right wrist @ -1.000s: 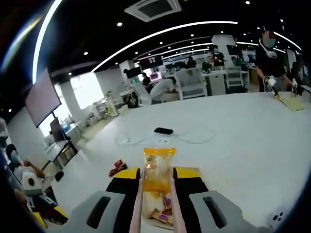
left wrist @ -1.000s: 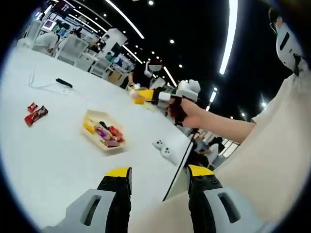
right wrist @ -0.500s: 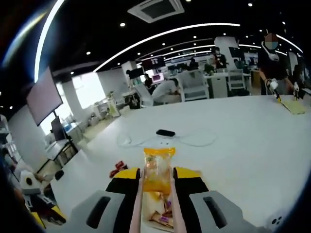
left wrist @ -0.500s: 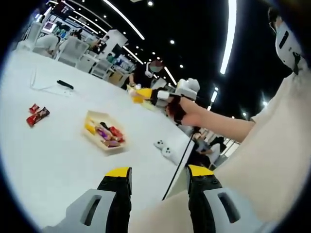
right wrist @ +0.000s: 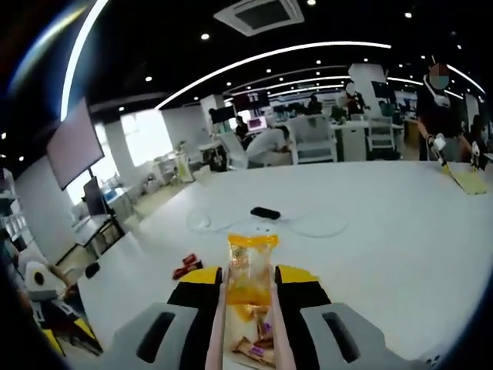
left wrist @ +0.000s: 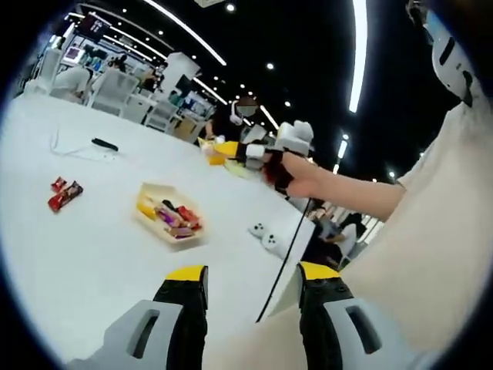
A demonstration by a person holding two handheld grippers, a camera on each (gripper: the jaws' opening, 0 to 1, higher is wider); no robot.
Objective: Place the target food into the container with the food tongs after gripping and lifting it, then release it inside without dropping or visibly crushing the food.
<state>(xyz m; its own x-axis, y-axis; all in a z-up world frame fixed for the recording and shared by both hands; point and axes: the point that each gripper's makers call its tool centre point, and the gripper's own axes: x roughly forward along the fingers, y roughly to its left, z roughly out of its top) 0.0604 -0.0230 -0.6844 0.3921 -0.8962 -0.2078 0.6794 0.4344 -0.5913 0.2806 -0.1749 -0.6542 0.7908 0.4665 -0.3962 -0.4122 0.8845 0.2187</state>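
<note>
Since a second ago the right gripper (right wrist: 248, 289) has kept its load steady while the view ahead has swung a little: the black device (right wrist: 266, 213) on the surface (right wrist: 400, 231) now sits nearer the packet's top. The tongs (right wrist: 248, 331) are pinched between the right gripper's yellow-tipped jaws, and the tongs in turn hold a yellow snack packet (right wrist: 249, 270) upright, raised off the surface. Below the packet lies the container (right wrist: 254, 353), wrapped sweets already in it, so the food hangs above its goal, probably ready to be lowered and let go gently.

In the left gripper view the left gripper (left wrist: 253, 277) hangs idle with its jaws spread wide and nothing between them, held back near the person's body, likely to stay clear. Beyond it sits the container (left wrist: 154, 193), with two red wrappers (left wrist: 63, 193) well apart from it.
</note>
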